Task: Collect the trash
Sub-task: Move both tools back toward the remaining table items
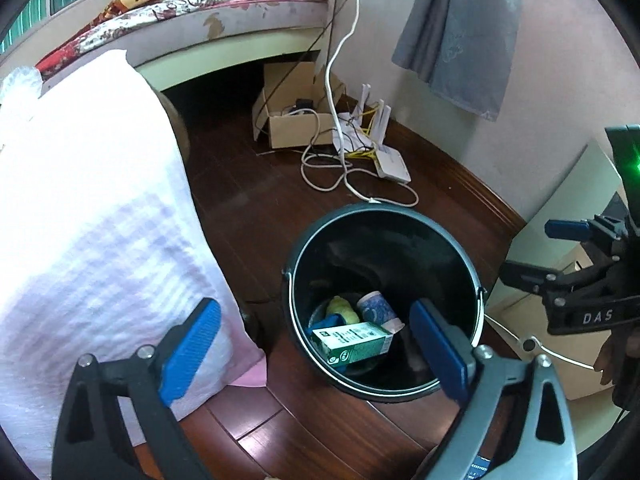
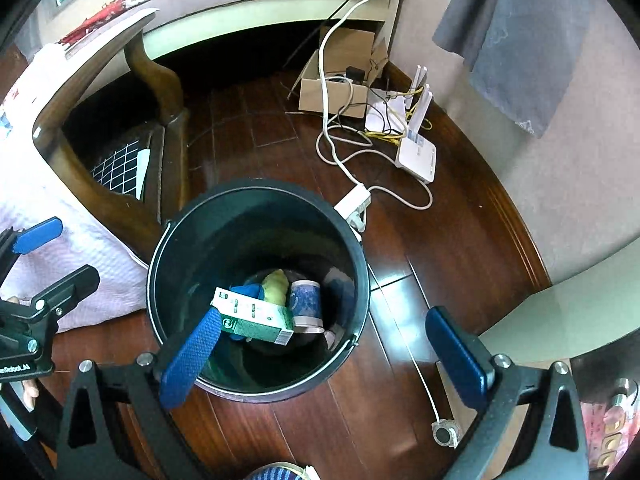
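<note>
A black bucket (image 1: 472,276) (image 2: 360,276) stands on the dark wooden floor. At its bottom lie a green-and-white carton (image 1: 350,342) (image 2: 256,320), a blue-patterned paper cup (image 1: 378,310) (image 2: 306,302) and a yellow crumpled piece (image 1: 344,307) (image 2: 276,286). My left gripper (image 1: 316,350) hangs open above the bucket's near rim, with nothing between its blue pads. My right gripper (image 2: 324,354) is also open and empty over the bucket's near edge. In the left wrist view the right gripper (image 1: 576,256) shows at the right edge.
A table with a white cloth (image 1: 88,208) and a curved wooden leg (image 2: 156,76) stands left of the bucket. White cables (image 1: 340,168), a router (image 2: 416,156) and a cardboard box (image 1: 288,120) lie by the wall. A grey towel (image 2: 516,36) hangs there.
</note>
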### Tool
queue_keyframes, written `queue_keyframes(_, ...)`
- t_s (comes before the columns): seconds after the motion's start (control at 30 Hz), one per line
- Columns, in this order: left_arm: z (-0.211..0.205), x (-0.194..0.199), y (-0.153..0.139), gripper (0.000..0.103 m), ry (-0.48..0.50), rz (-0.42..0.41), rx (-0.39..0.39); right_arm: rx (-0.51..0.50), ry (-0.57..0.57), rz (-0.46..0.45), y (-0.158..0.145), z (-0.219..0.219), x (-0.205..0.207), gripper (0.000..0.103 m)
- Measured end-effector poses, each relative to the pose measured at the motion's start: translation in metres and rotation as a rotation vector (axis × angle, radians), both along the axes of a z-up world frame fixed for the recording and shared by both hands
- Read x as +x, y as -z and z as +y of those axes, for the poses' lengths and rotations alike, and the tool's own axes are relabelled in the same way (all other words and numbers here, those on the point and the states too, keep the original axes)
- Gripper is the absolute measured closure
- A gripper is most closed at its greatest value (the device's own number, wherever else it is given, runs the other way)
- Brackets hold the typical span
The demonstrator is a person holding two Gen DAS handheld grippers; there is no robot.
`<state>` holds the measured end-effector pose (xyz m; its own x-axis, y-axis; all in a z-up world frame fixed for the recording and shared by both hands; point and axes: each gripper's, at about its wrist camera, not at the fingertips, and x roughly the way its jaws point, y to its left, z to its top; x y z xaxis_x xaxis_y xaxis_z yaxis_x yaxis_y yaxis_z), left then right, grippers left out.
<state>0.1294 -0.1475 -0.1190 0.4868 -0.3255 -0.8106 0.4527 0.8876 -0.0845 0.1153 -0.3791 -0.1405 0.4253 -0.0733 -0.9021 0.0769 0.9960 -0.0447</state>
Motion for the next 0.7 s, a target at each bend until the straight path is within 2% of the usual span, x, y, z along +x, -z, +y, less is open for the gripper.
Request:
queue_keyframes(0.23,0.005,-0.002,-0.011,0.006,-0.016,-0.015,0.000,0.007,-0.004,-0.025,-0.010,0.005,-0.001,0.000)
queue_keyframes(0.7,0.034,-0.018,-0.062,0.006,-0.079,-0.111,-0.034,0.016,-0.055,-0.120,-0.052,0.032,0.005,0.000)
